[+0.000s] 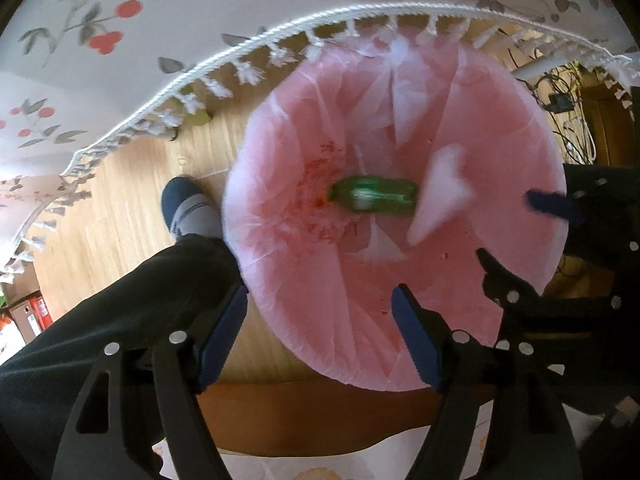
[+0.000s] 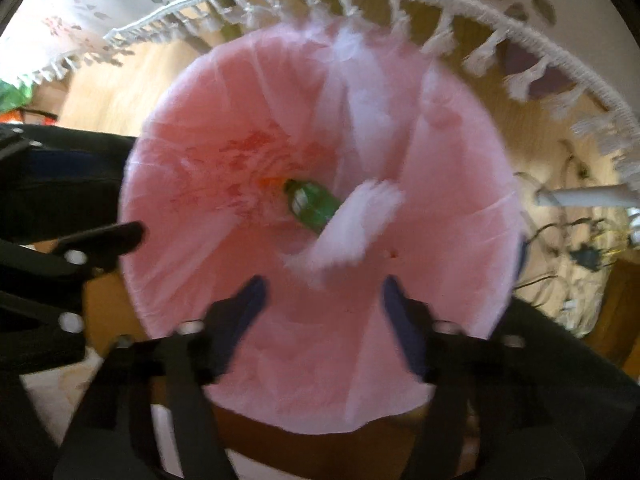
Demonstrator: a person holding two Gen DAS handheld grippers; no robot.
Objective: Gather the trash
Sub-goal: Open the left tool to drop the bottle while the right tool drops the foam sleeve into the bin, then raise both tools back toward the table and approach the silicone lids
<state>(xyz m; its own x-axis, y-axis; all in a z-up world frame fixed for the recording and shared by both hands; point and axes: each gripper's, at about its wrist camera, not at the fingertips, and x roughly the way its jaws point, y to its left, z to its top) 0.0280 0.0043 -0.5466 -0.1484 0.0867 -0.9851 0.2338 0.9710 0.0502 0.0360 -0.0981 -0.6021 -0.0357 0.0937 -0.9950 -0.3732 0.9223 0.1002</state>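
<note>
- A green plastic bottle [image 1: 372, 197] lies on its side at the bottom of a bin lined with a pink bag [image 1: 500, 128], seen from straight above by both wrist cameras.
- A white crumpled tissue [image 1: 438, 196] is caught blurred beside the bottle, overlapping one end of it; whether it is in mid-air or already resting on the liner cannot be told.
- Reddish smears mark the liner near the bottle's other end; what they are is unclear.
- The bottle's label is too blurred to read, and in the right wrist view the whole scene is smeared.
- The left gripper [image 1: 318, 334] hangs over the near rim of the bin, its blue-padded fingers [image 1: 416, 340] spread wide with nothing between them.
- The right gripper [image 2: 324, 312] hangs over the bin's mouth, fingers likewise spread wide and gripping nothing; the tissue lies just beyond its tips.
- Each gripper shows at the edge of the other's view, partly cut off.
- A person's dark trouser leg [image 1: 120, 312] and a blue-and-grey shoe [image 1: 188, 208] stand on the wooden floor [image 1: 120, 200] beside the bin.
- A white tasselled tablecloth [image 1: 200, 8] with a red berry print overhangs the far rim; tangled cables [image 1: 576, 120] lie on the floor beneath it.
</note>
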